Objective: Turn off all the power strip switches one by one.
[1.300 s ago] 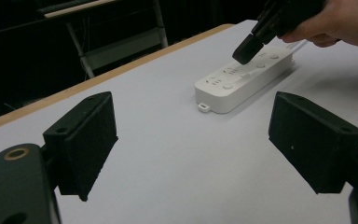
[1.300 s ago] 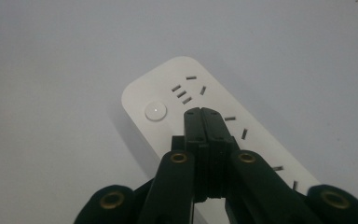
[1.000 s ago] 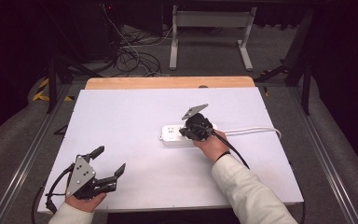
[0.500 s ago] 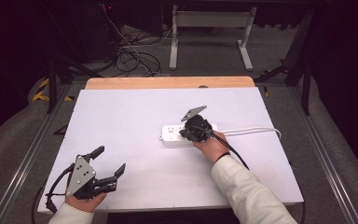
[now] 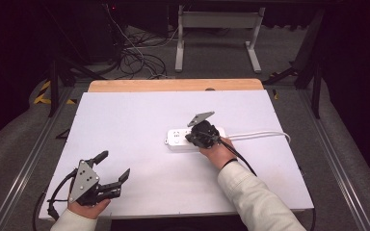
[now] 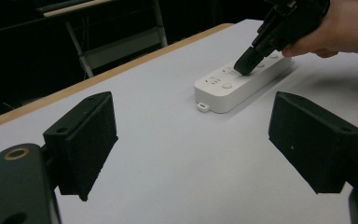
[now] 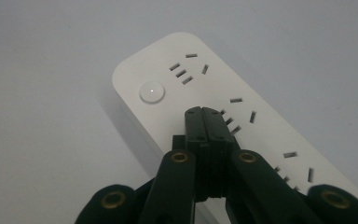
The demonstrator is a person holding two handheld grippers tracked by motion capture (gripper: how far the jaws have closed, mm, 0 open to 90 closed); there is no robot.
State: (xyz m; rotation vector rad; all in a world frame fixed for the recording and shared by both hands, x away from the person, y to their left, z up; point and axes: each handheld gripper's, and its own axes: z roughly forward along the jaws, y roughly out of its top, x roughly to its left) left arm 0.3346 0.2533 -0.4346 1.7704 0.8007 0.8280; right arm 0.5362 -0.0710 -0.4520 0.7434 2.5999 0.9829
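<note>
White power strip (image 5: 195, 139) lies flat on the table (image 5: 125, 125), directly under the right tool's (image 5: 198, 137) pressed-together jaws touching its top.

Black two-jaw claw (image 5: 110, 166), brass-ringed screws, grey triangular plate, trailing cable, cream sleeve (image 5: 255, 197)

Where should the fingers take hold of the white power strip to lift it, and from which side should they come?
Grip the power strip across its narrow width near the free end with the round button, coming from above. It lies flat, long and slim, so the long edges give parallel faces. The cable leaves the other end, where the right gripper is.
</note>
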